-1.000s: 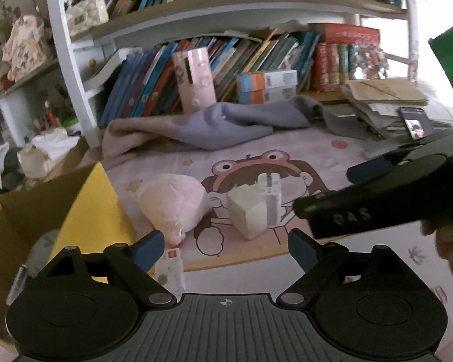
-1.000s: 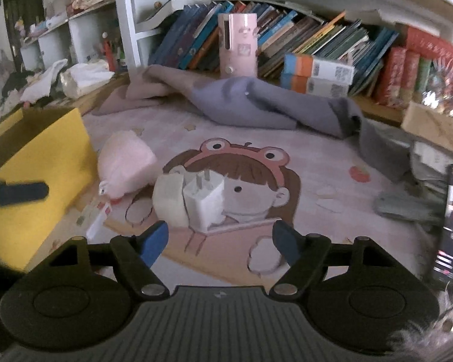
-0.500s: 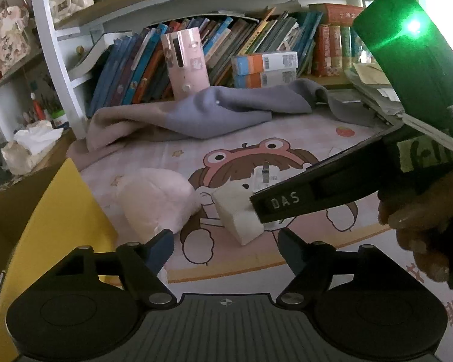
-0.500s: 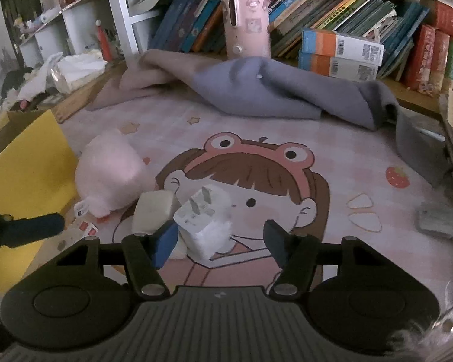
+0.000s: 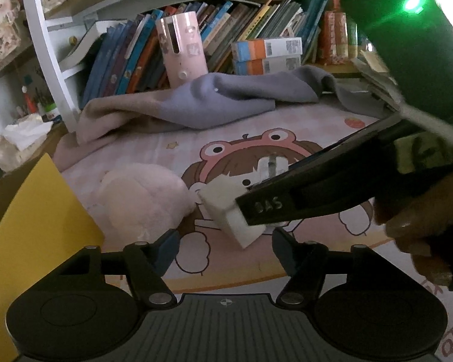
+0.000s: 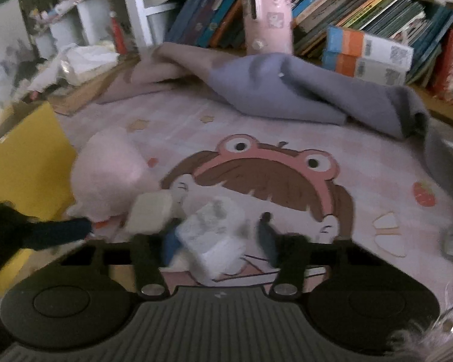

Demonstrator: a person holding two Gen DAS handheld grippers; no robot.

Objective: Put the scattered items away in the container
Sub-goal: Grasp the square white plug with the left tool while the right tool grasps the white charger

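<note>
A white charger plug (image 6: 217, 235) lies on the cartoon mat between the fingers of my right gripper (image 6: 216, 241), which is open around it; the view is blurred. A cream block (image 6: 149, 214) sits just left of it, also in the left wrist view (image 5: 226, 211). A pink plush toy (image 5: 142, 199) lies left of the block, also in the right wrist view (image 6: 108, 169). The yellow-flapped cardboard box (image 5: 30, 226) stands at the left. My left gripper (image 5: 225, 247) is open and empty, near the block. The right gripper body (image 5: 332, 187) crosses the left wrist view and hides most of the charger.
A grey and beige cloth (image 5: 196, 105) lies bunched at the mat's far side. A pink cylinder (image 5: 181, 48) and books stand on the shelf behind. A crumpled tissue pile (image 5: 18, 138) sits at the far left.
My right gripper has moved forward and down so the charger now sits between its fingers. The left gripper has edged closer to the cream block and plush.
</note>
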